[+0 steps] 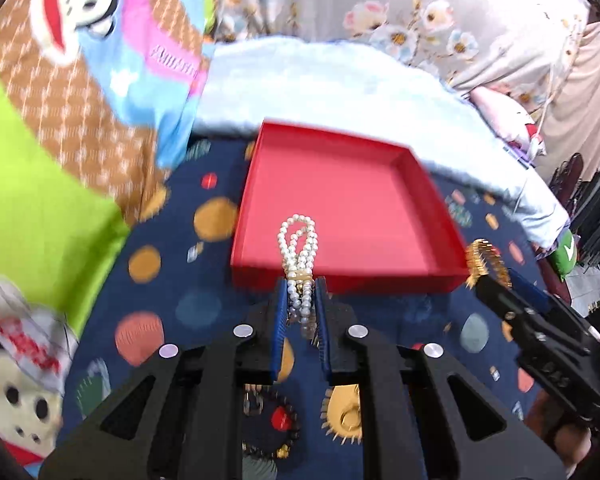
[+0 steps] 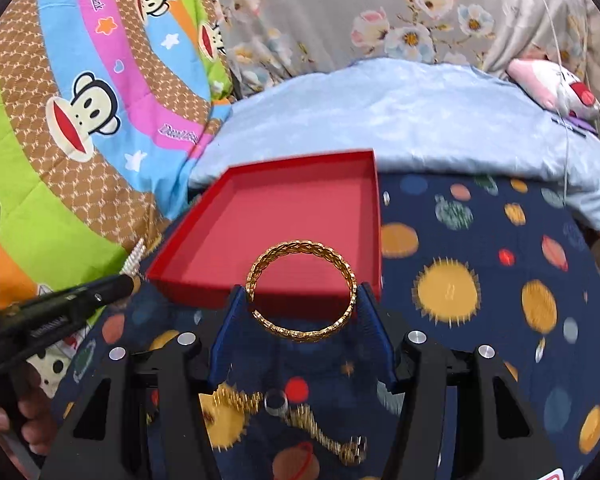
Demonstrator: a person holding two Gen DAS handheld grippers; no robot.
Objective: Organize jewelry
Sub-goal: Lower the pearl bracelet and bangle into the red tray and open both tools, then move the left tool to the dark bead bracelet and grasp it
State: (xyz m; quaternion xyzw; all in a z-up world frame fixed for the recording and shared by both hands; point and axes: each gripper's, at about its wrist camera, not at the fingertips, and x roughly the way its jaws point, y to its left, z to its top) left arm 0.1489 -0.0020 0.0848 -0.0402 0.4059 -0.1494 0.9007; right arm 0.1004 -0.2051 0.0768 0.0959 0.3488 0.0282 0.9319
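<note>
One pearl bracelet [image 1: 298,256] is clamped in the left claw [image 1: 302,300], its loop hanging over the near edge of the one red tray [image 1: 432,208]. One gold bangle [image 2: 302,292] is gripped across the right claw [image 2: 302,300], just before the tray's near edge. The tray's floor lies bare; more jewelry lies on the bed's planet-print cloth [image 2: 480,240].

Each gripper, left [image 1: 303,300] and right [image 2: 302,300], is built of black angular arms, fitted with round silver screws and ribbed blue pads [image 2: 224,336].

Red box [image 1: 340,200], white pearl bracelet [image 1: 298,244], gold bangle [image 2: 302,292], navy planet-print cloth [image 2: 480,280].
</note>
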